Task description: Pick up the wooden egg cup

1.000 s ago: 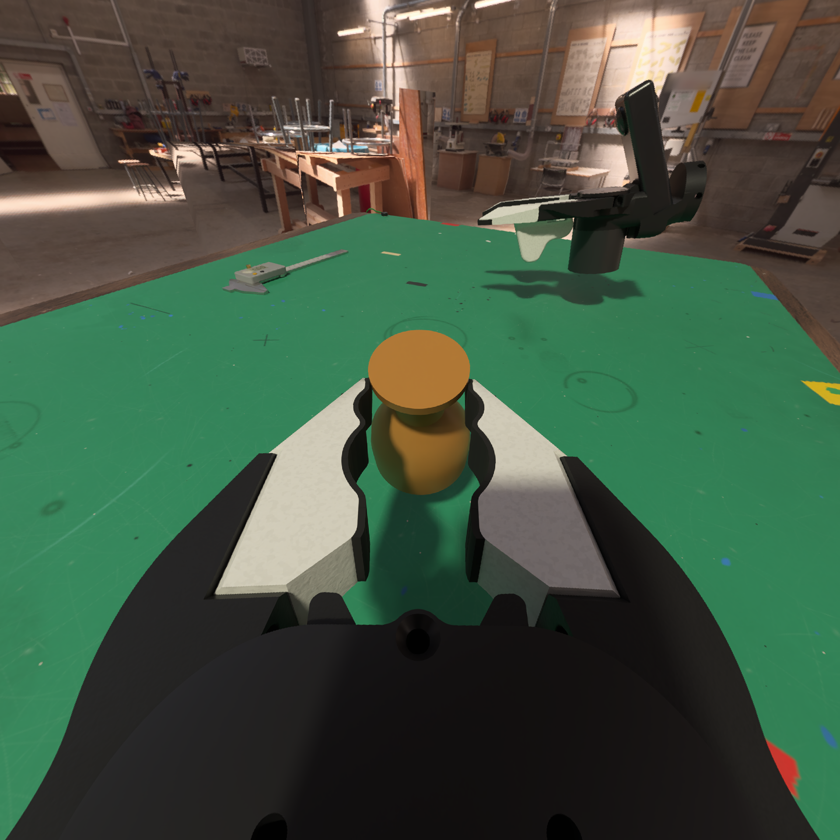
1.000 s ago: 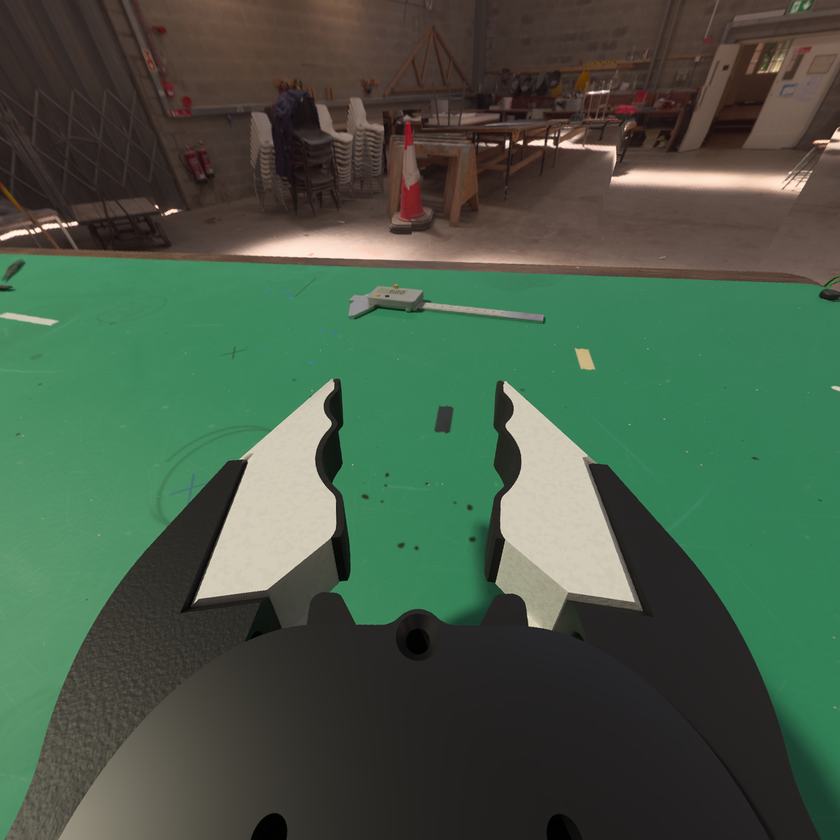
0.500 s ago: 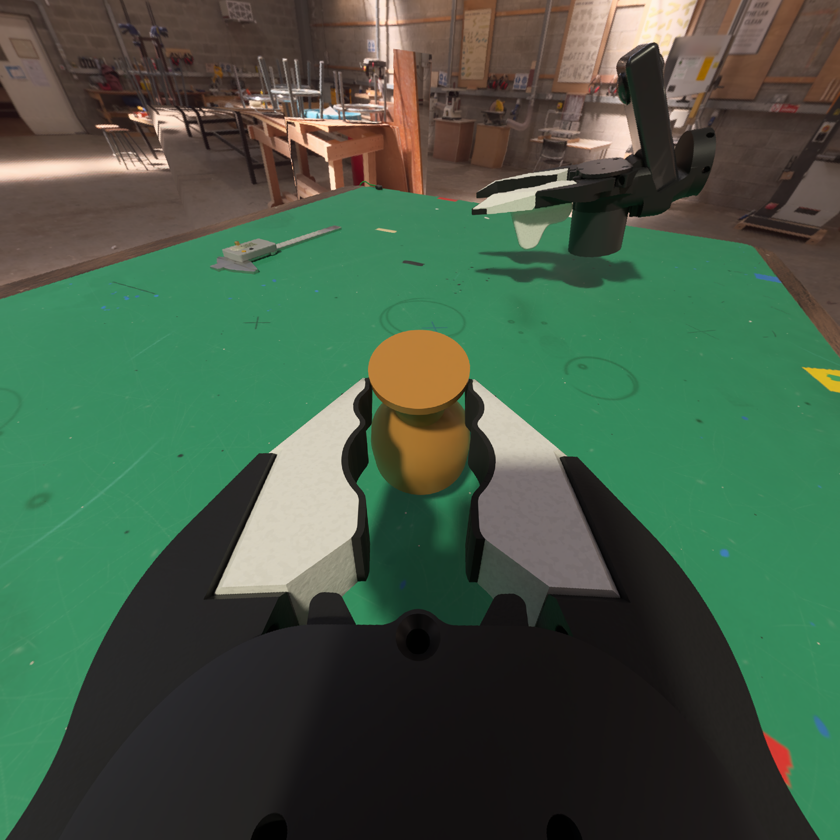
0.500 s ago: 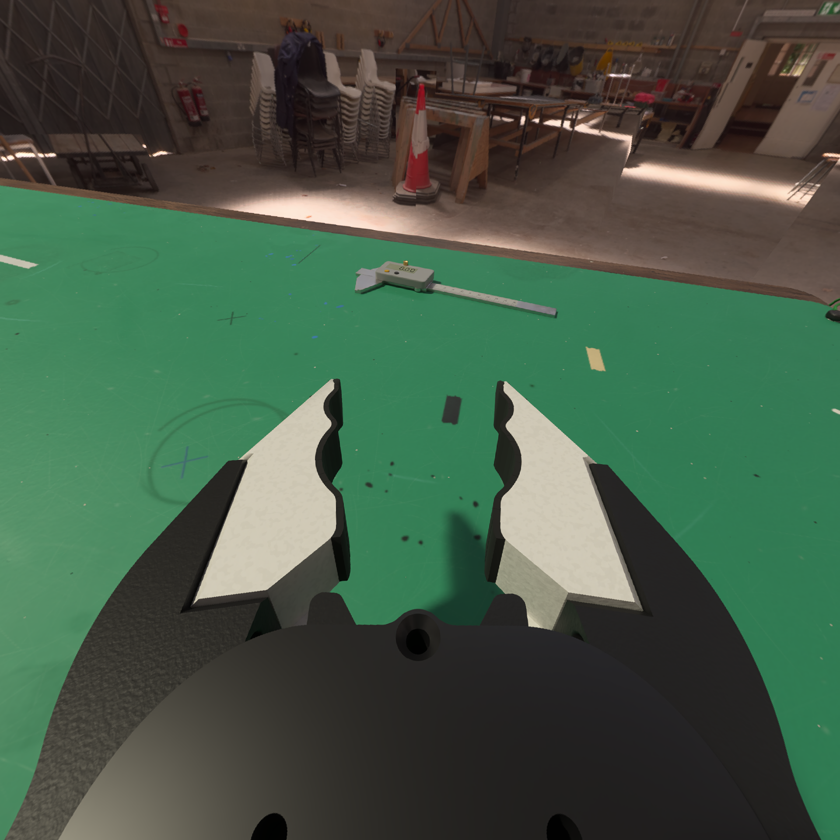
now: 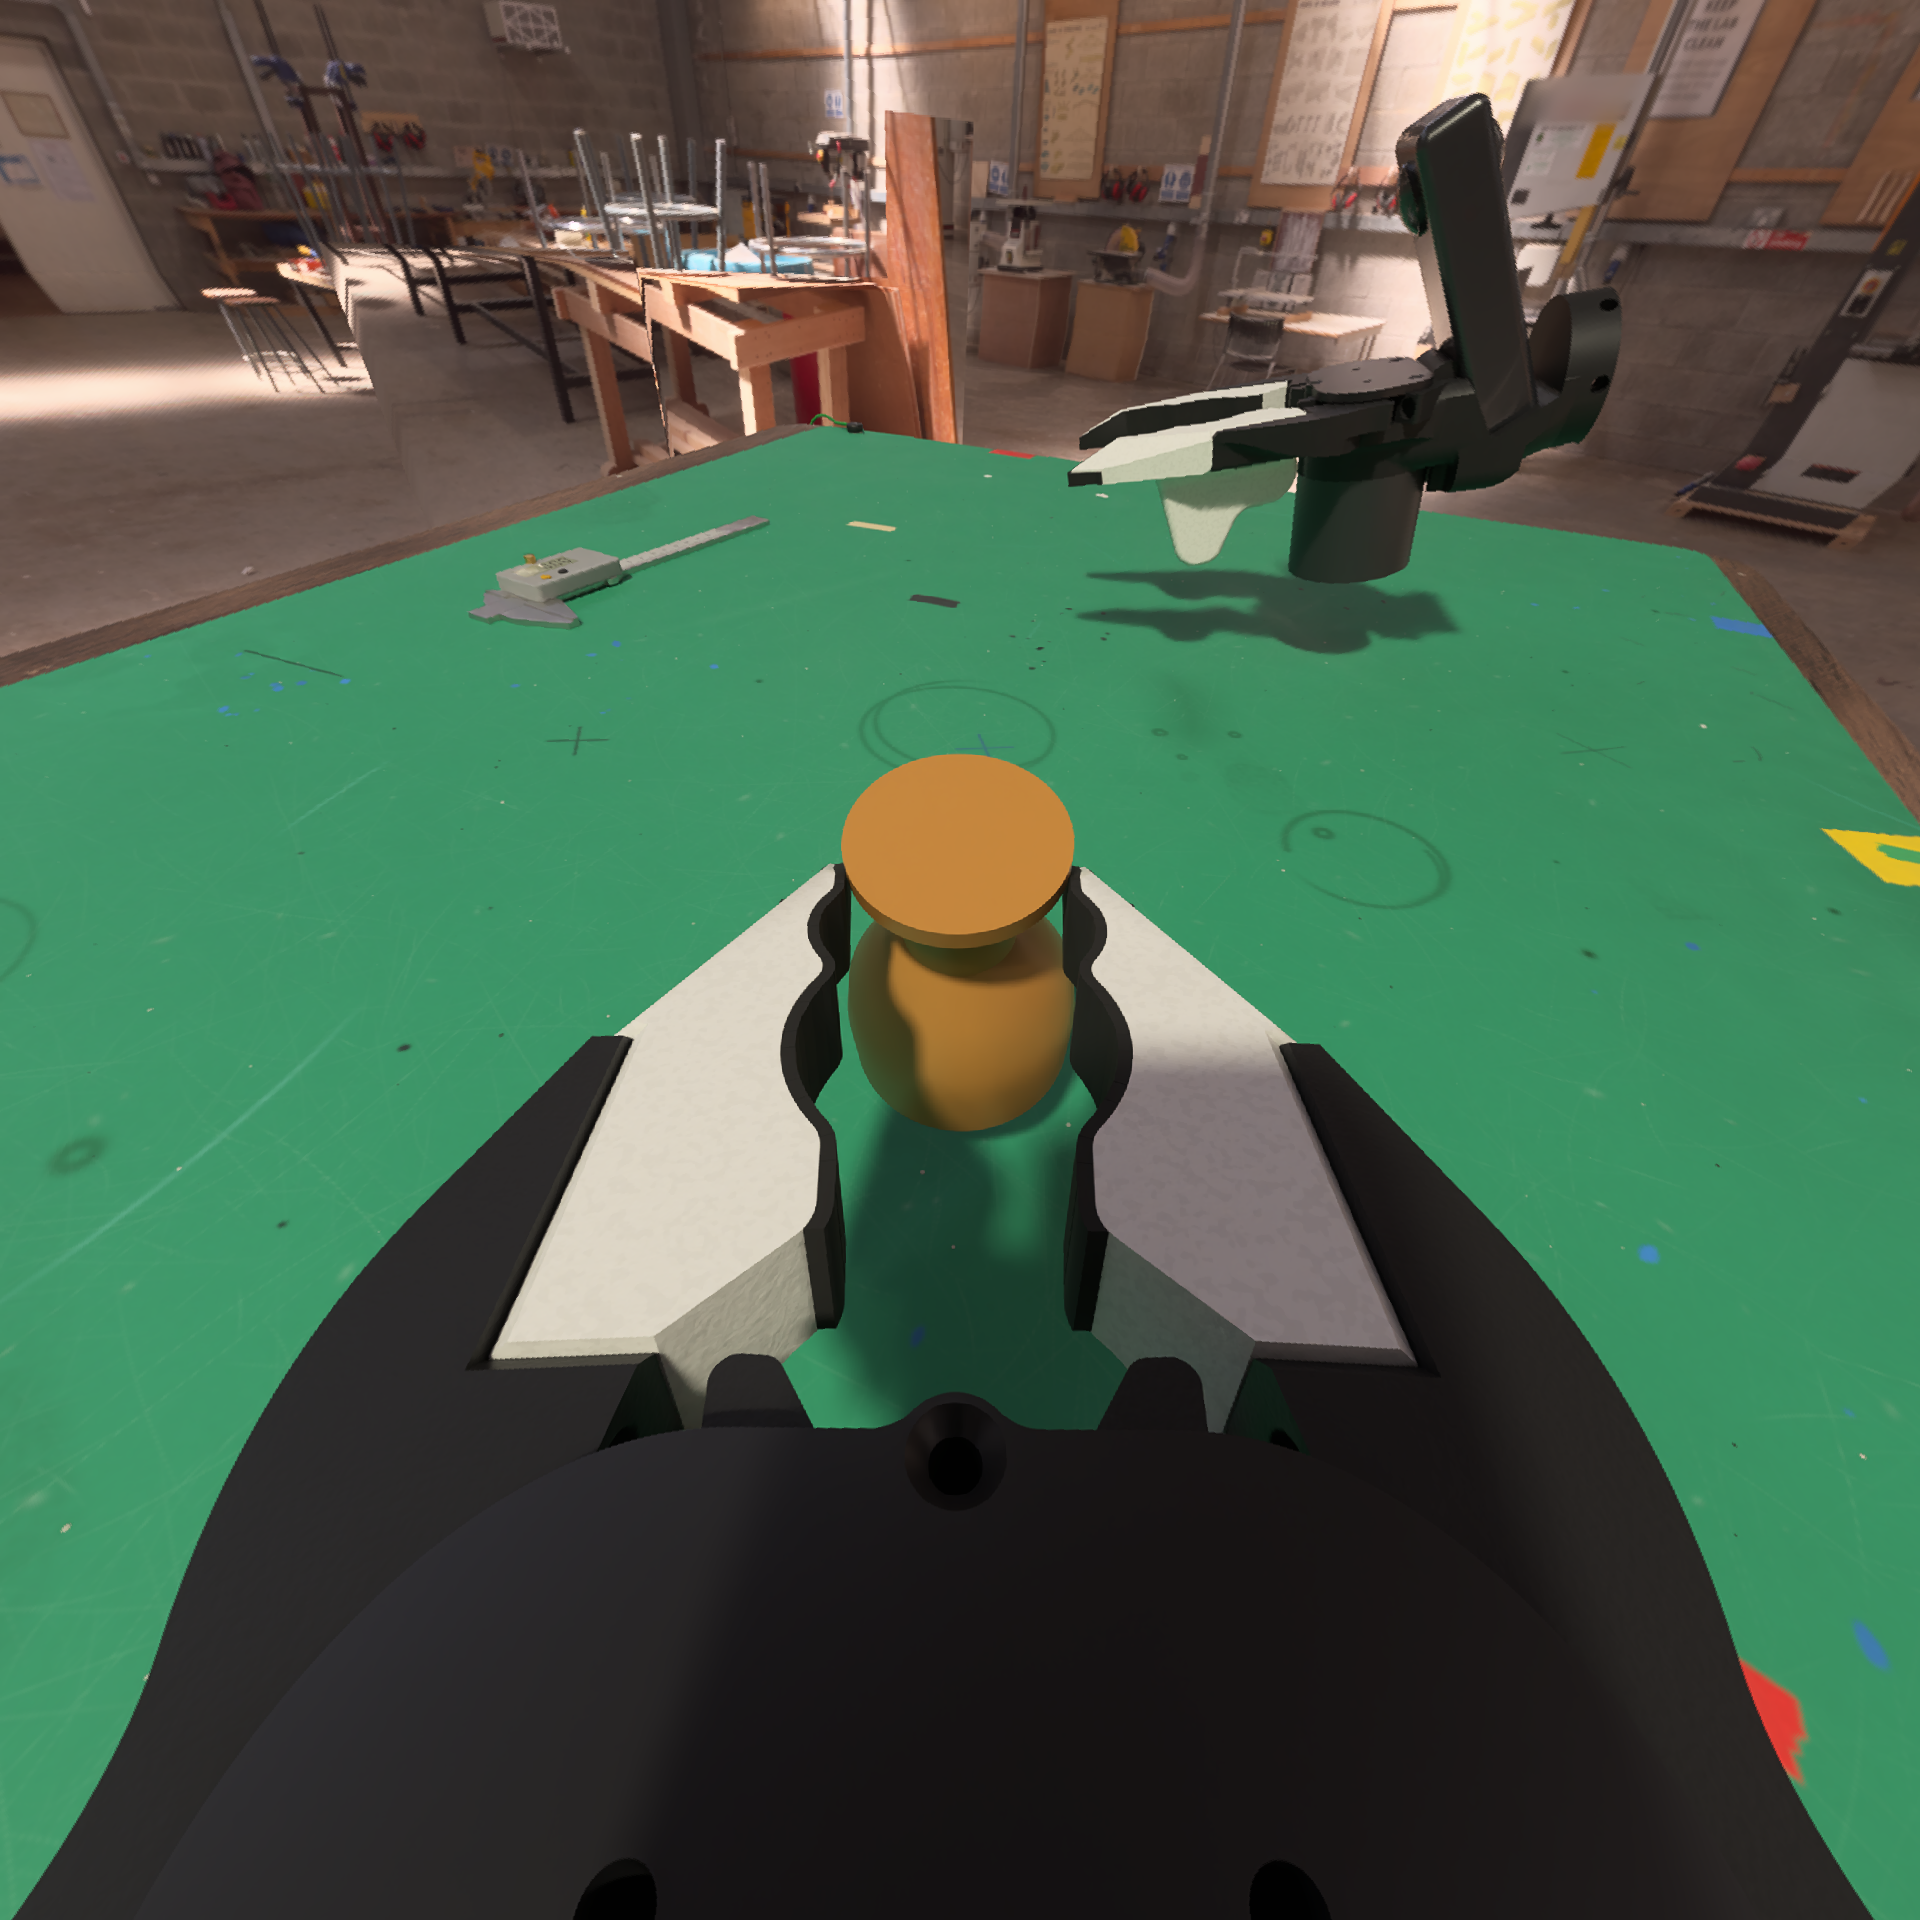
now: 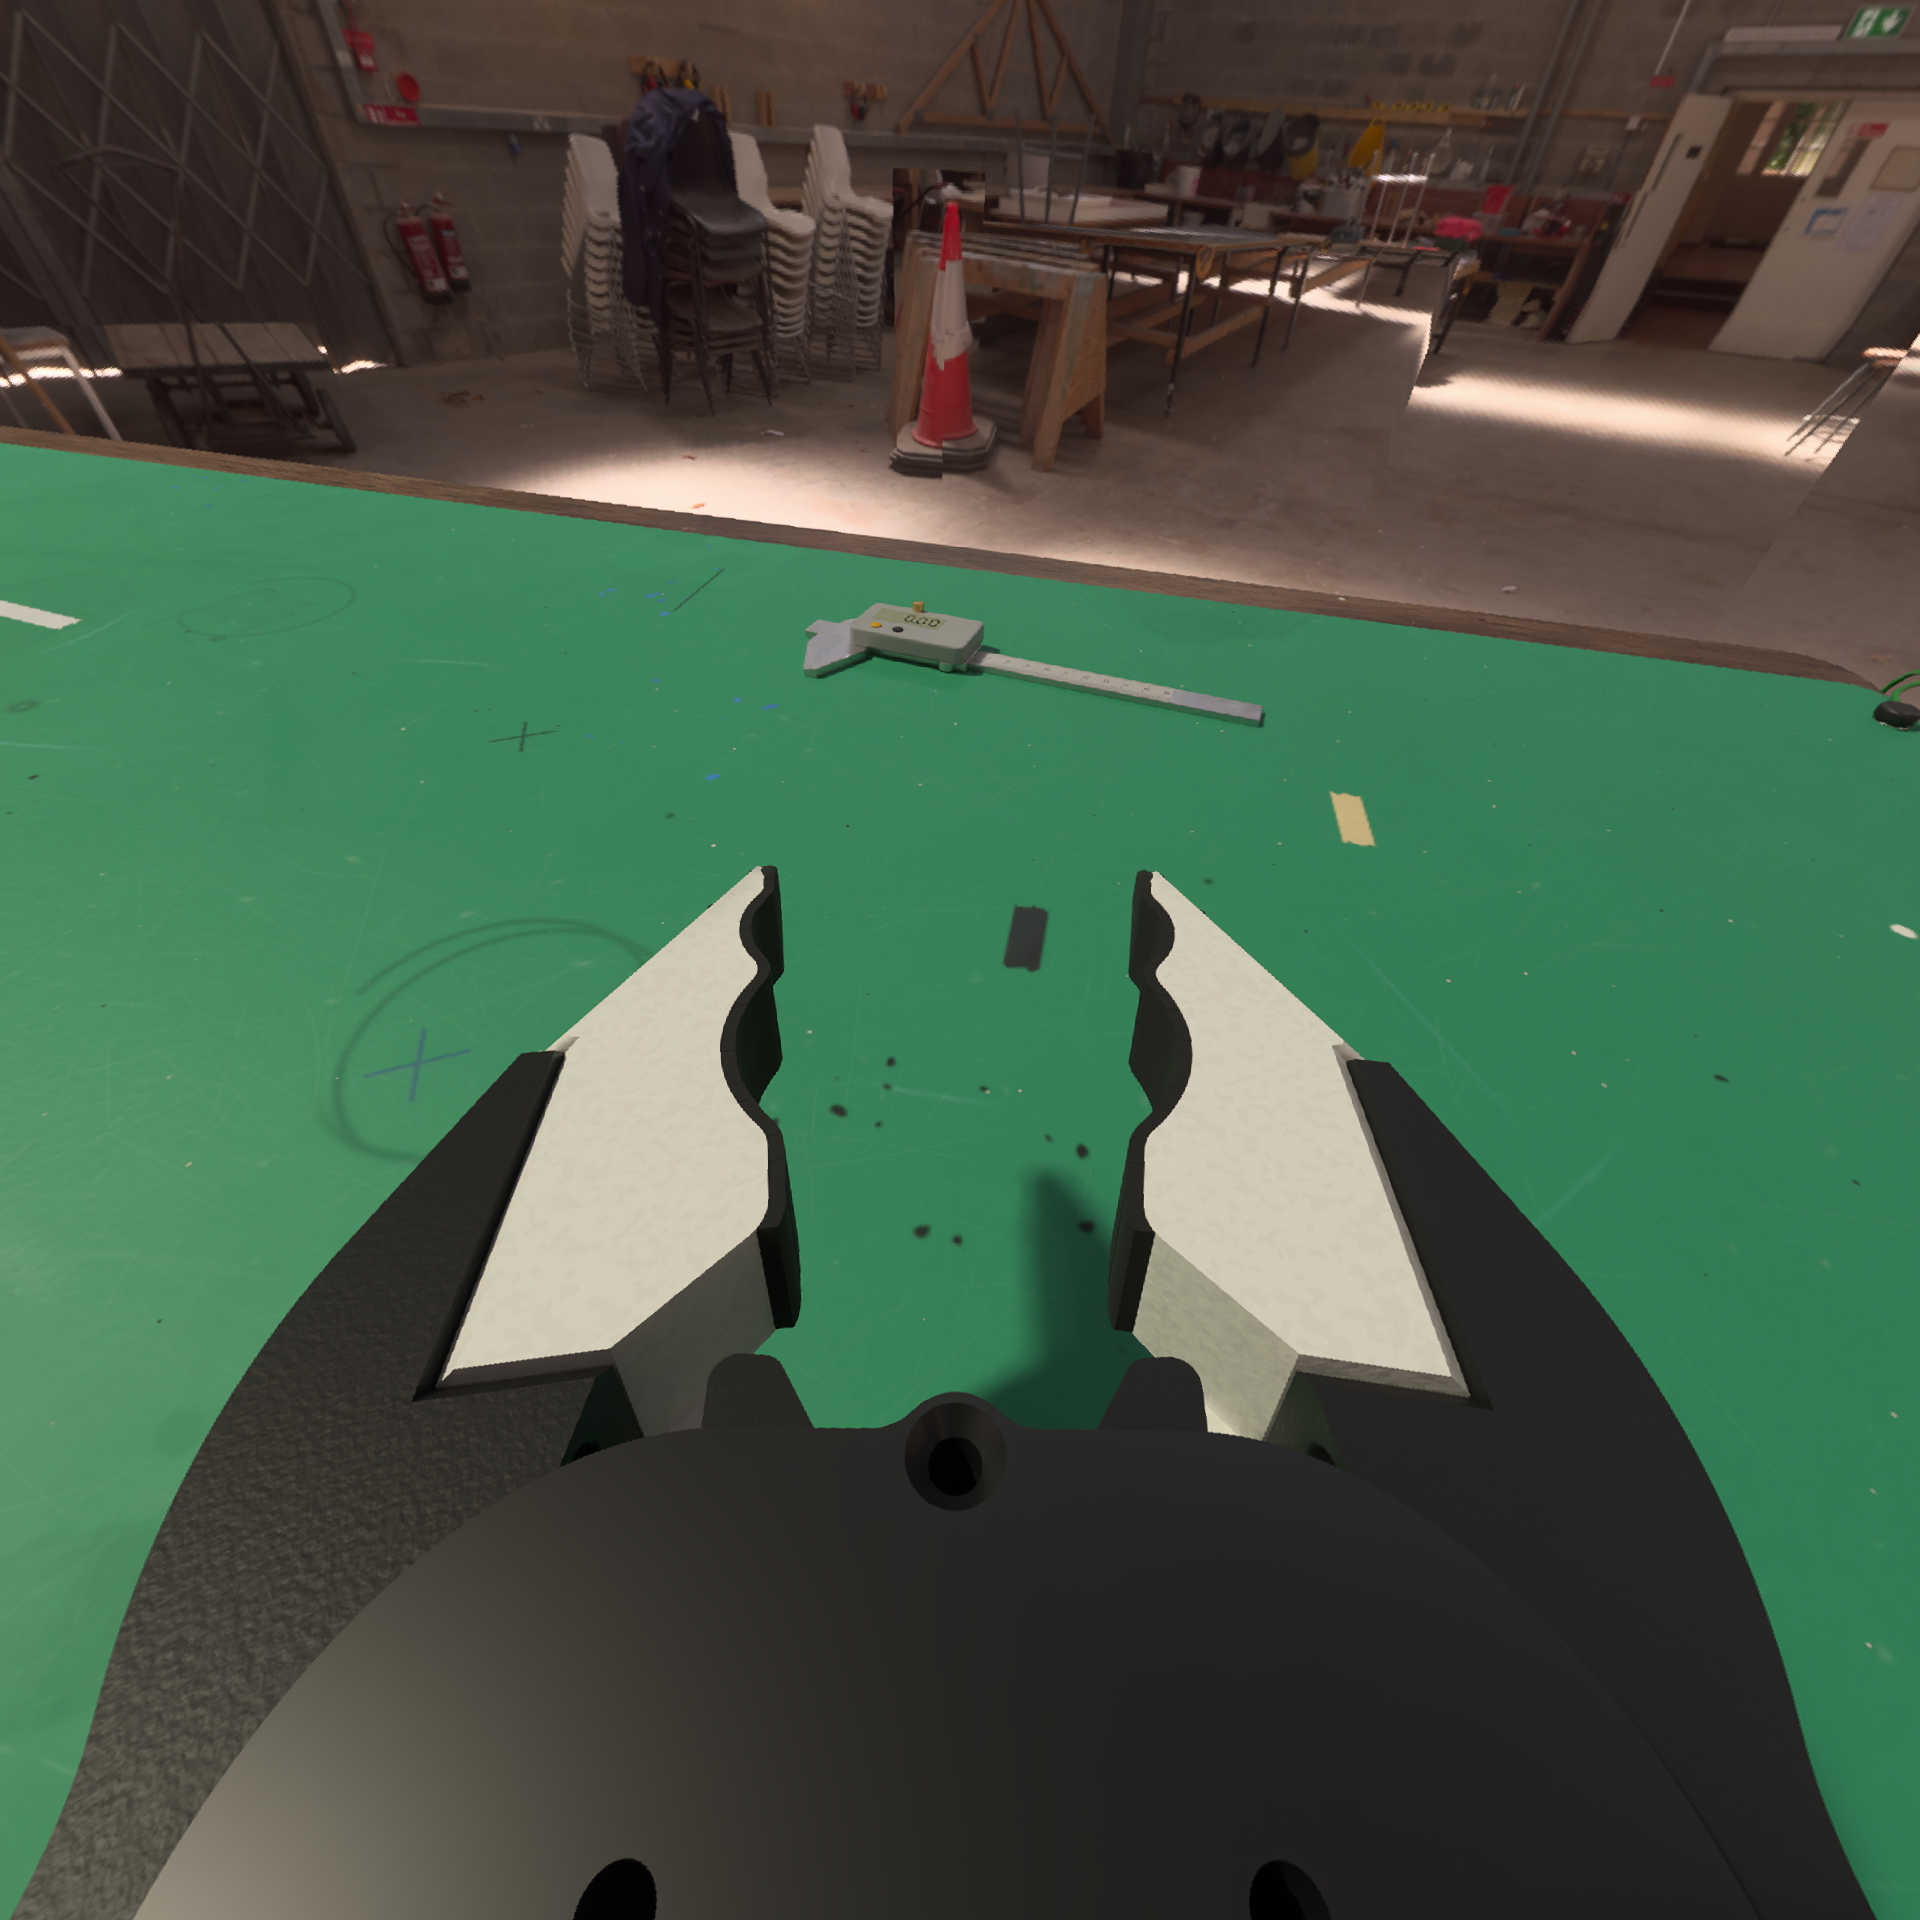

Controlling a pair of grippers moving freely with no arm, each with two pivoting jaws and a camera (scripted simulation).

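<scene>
Left tongs [image 5: 956, 883] clamp the wooden egg cup [image 5: 958, 940] above the table [image 5: 312, 935]

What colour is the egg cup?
The wooden egg cup is plain orange-brown, seen best in the left wrist view.

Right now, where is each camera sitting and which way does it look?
Left wrist view: on the left gripper, looking along its fingers at the egg cup they hold; the right gripper hovers beyond.
Right wrist view: on the right gripper, looking over the green table; its open fingers hold nothing.
Shared: the caliper.
</scene>
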